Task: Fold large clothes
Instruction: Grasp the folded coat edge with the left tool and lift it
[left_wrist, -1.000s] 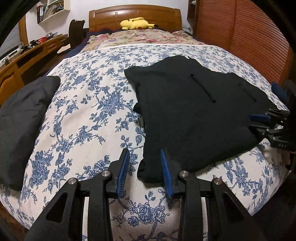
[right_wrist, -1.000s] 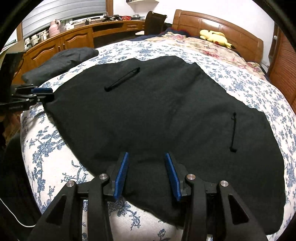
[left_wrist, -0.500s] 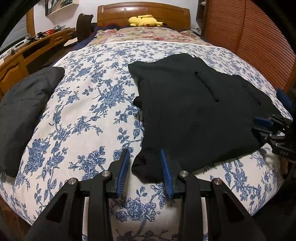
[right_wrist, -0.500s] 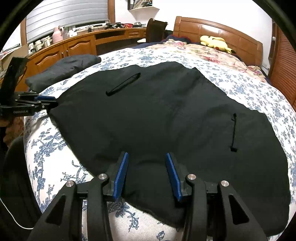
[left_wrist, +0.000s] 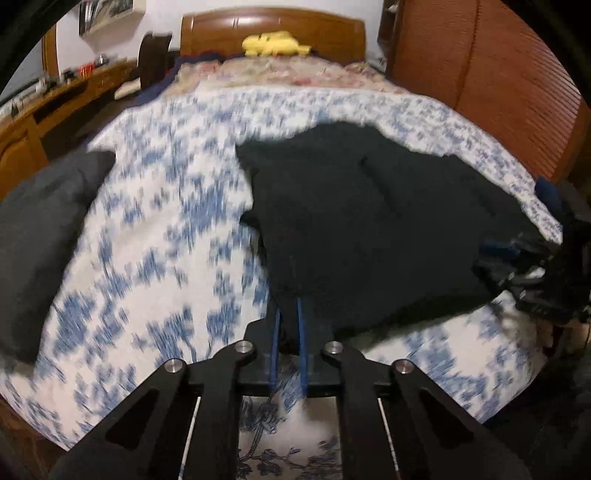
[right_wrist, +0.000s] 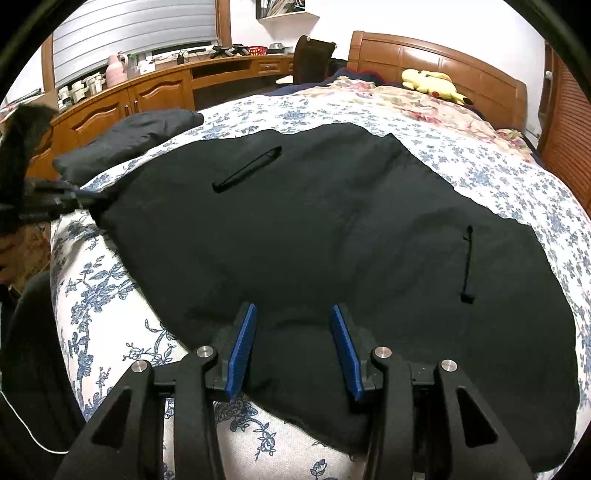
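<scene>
Left tool (left_wrist: 289, 314) just closed, pads pinching the near corner of the black garment (right_wrist: 332, 229), right tool (right_wrist: 293, 325) half open over its near hem — gripping nothing, garment spread flat on the floral bed (right_wrist: 517, 177), yellow plush toy (right_wrist: 432, 83) by the headboard.

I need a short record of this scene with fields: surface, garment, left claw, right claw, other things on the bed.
surface: bed with blue floral cover
garment: black garment, spread flat on the cover
left claw: jaws have just closed, pinching the garment's near corner
right claw: open, pads astride the garment's near edge, not pressing
other things: dark folded cloth at the bed's side; yellow plush toy by the headboard
</scene>
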